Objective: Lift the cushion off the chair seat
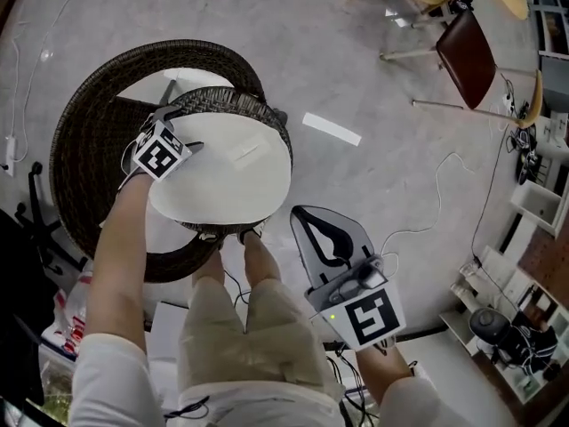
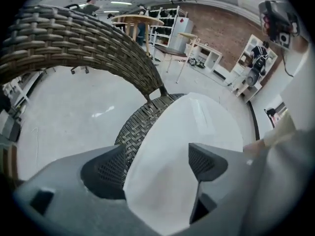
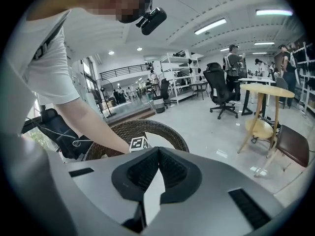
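Observation:
A round white cushion lies on the seat of a dark wicker chair. My left gripper reaches down onto the cushion's left rim. In the left gripper view the cushion fills the gap of that gripper: one pad sits by the wicker, the other over the cushion's top, and the jaws stand wide. My right gripper hangs over the floor to the right of the chair, apart from it. Its tips meet with nothing between them.
The person's legs stand right at the chair's front. A white strip and cables lie on the grey floor. Wooden chairs, one with a dark red seat, stand at upper right; shelves line the right side.

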Motion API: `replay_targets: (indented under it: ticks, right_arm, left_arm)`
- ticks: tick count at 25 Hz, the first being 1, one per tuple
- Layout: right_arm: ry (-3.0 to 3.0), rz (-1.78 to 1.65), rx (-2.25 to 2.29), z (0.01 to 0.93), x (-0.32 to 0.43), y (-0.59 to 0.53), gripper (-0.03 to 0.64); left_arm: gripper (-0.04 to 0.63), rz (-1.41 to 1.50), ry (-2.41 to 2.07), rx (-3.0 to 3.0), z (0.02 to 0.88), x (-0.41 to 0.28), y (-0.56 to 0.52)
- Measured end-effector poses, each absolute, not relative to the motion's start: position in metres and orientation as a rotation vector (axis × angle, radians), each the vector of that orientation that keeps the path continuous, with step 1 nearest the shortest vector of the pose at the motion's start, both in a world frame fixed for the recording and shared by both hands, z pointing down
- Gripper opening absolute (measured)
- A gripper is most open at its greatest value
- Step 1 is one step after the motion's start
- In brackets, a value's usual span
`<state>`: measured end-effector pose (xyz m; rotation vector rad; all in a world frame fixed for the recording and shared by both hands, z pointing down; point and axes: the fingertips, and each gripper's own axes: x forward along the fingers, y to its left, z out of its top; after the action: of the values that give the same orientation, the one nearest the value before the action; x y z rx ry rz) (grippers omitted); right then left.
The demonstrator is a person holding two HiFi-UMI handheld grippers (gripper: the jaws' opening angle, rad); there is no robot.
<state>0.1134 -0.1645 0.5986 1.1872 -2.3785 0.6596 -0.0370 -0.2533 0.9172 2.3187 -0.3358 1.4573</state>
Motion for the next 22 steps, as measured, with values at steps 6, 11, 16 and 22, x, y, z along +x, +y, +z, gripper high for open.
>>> replay_targets:
  ticks: [6, 11, 16, 22]
  right_arm:
    - [-2.354, 0.706, 1.203, 0.626, 0.121, -0.163, 0.002]
    - [-2.333, 0.735, 1.234, 0.642, 0.132, -0.162, 0.002]
    - [-2.337, 0.713, 1.219, 0.644, 0.14, -0.163, 0.002]
    - [-2.319, 0.685, 1.223, 0.638, 0.152, -0.158, 0.002]
  left_arm:
    - [0.34, 1.583, -0.144, 2.293, 0.939, -0.025, -0.26]
    - [0.334, 1.605, -0.004, 2.211, 0.956, -0.017, -0.255]
    - [0.333, 1.648, 0.047, 2.163, 0.97, -0.018, -0.252]
    - [0.269, 1.723, -0.002, 2.15, 0.973, -0.018, -0.25]
